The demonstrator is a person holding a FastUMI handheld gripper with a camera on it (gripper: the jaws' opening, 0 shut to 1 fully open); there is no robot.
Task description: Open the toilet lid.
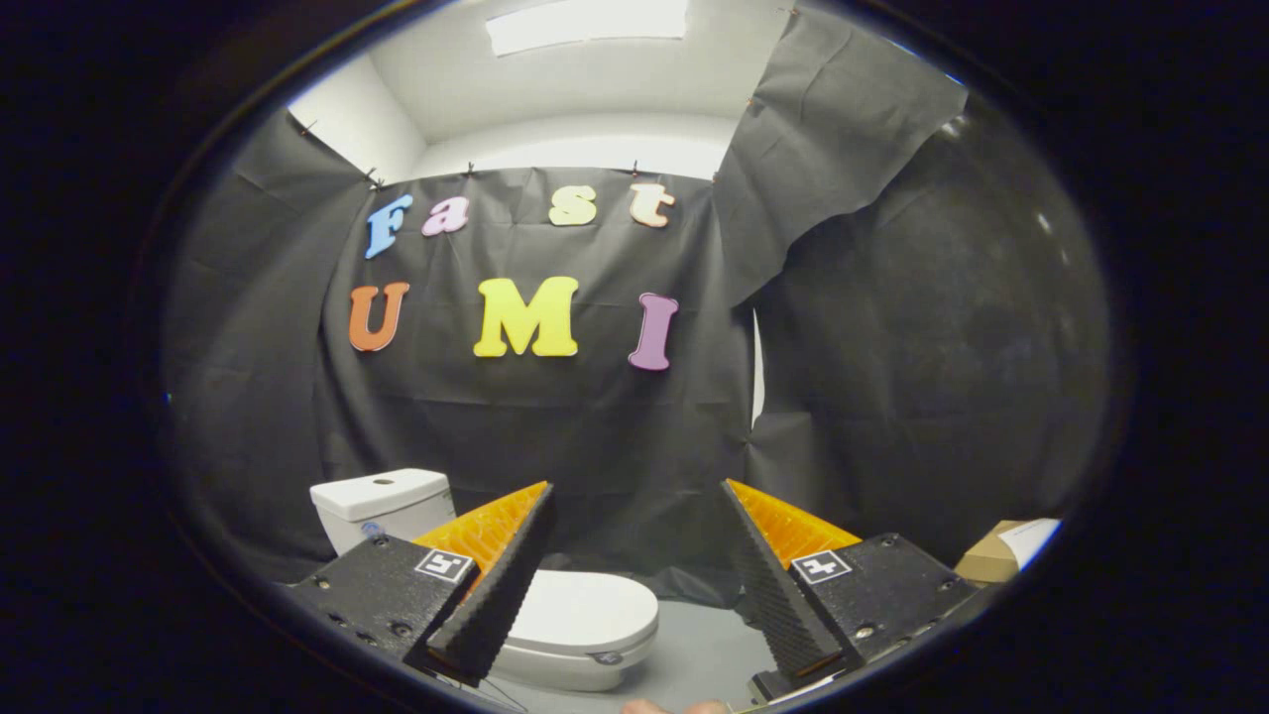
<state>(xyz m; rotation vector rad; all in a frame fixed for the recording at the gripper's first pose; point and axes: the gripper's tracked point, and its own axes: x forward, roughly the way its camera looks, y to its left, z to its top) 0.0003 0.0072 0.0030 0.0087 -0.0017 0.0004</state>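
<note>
The gripper (636,496) has its fingers (496,585) spread wide apart and they hold nothing. The toilet (585,625) stands on the grey floor (704,654) below and beyond them, with its lid (590,605) down and flat. The left finger covers the lid's near left part. Behind the toilet the white tank (382,506) stands against the black cloth wall (595,436). The toilet's long axis runs from the tank toward the right and nearer. Well right of the toilet, a cardboard box (996,560) is partly cut off.
</note>
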